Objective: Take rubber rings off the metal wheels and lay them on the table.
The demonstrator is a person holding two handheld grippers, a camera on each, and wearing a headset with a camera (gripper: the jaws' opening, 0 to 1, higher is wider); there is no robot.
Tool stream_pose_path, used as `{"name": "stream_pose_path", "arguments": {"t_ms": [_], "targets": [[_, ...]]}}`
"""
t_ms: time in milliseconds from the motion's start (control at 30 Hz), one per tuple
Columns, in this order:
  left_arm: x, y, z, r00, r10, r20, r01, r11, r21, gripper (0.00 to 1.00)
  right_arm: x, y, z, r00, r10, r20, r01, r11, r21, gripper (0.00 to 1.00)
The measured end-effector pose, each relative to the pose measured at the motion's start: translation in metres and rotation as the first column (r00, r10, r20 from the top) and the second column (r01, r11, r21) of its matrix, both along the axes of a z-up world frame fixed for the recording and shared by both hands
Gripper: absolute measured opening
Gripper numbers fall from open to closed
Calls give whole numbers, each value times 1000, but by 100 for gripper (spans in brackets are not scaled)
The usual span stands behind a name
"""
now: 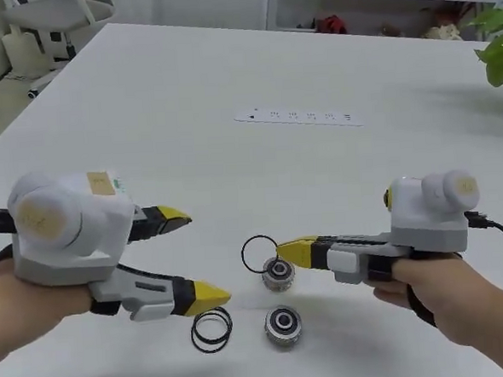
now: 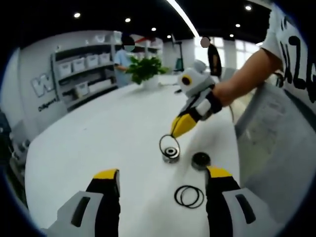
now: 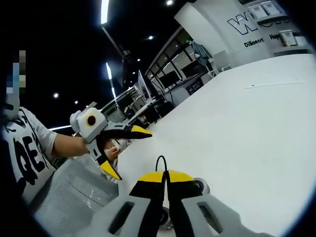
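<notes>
My right gripper (image 1: 285,249) is shut on a thin black rubber ring (image 1: 257,253), held upright at its yellow tips just left of a metal wheel (image 1: 278,272). A second wheel (image 1: 283,325) lies nearer me. Two loose rings (image 1: 211,329) lie flat on the table (image 1: 228,79), left of that wheel. My left gripper (image 1: 191,254) hovers open to the left, with nothing between its jaws. The left gripper view has the held ring (image 2: 169,144) above its wheel (image 2: 171,154), the other wheel (image 2: 201,160) and the loose rings (image 2: 189,196). In the right gripper view the ring (image 3: 161,165) rises edge-on from the shut tips (image 3: 165,177).
A white power strip (image 1: 298,117) lies across the middle of the table. A plant (image 1: 499,45) stands at the far right edge, and an office chair (image 1: 53,13) sits beyond the far left corner. Shelves and a person (image 2: 123,54) are in the background.
</notes>
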State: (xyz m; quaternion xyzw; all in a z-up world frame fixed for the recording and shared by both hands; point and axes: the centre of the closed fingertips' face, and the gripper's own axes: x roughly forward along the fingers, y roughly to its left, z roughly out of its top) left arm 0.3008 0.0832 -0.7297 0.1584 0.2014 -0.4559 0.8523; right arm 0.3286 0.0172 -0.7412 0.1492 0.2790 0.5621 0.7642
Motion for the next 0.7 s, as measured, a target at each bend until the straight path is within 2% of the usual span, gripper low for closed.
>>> {"name": "stream_pose_path", "arguments": {"t_ms": [533,700], "targets": [[-15,32,-1,999,50,-12,-50,999,-7,77,-16,20,13,999,48,-2,-48,999,24,0],[-17,46,2,997,80,1,-80,997,-10,79,-21,29,16,998,67,-5,-67,997,31,0]]}}
